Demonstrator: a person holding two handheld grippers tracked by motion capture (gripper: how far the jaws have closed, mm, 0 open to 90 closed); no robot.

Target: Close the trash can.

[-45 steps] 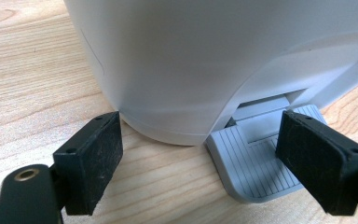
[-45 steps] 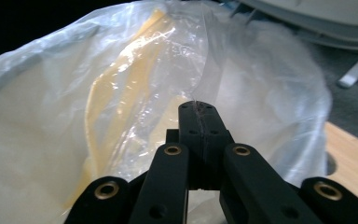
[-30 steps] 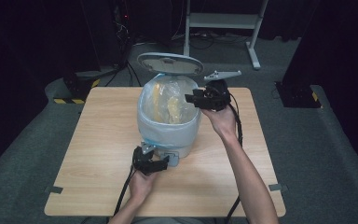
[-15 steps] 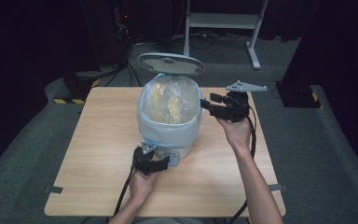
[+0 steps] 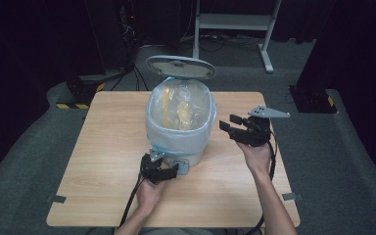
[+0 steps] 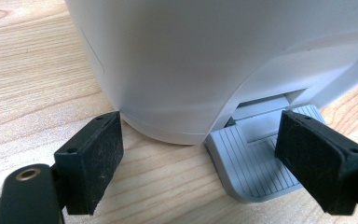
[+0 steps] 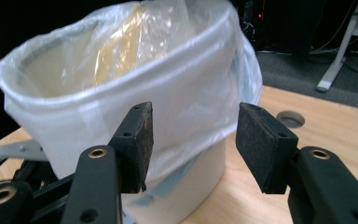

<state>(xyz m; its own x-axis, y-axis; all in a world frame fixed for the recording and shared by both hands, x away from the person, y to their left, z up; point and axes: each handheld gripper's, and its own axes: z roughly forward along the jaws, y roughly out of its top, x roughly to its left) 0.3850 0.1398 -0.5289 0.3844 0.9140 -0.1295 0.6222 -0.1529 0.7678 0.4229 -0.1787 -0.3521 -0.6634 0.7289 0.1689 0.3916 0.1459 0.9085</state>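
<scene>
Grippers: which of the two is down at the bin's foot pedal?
The left gripper: one of its open jaws rests on the grey pedal at the bin's base. The right gripper hangs open and empty beside the bag-lined rim.

A bin (image 5: 180,128) stands mid-table (image 5: 103,147), its pedal (image 6: 254,163) at the near side.

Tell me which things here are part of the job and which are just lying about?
In the job: pedal bin, its plastic liner, foot pedal, raised lid, left hand-held gripper, right hand-held gripper.
Just about: table, white stand, floor cables.
</scene>
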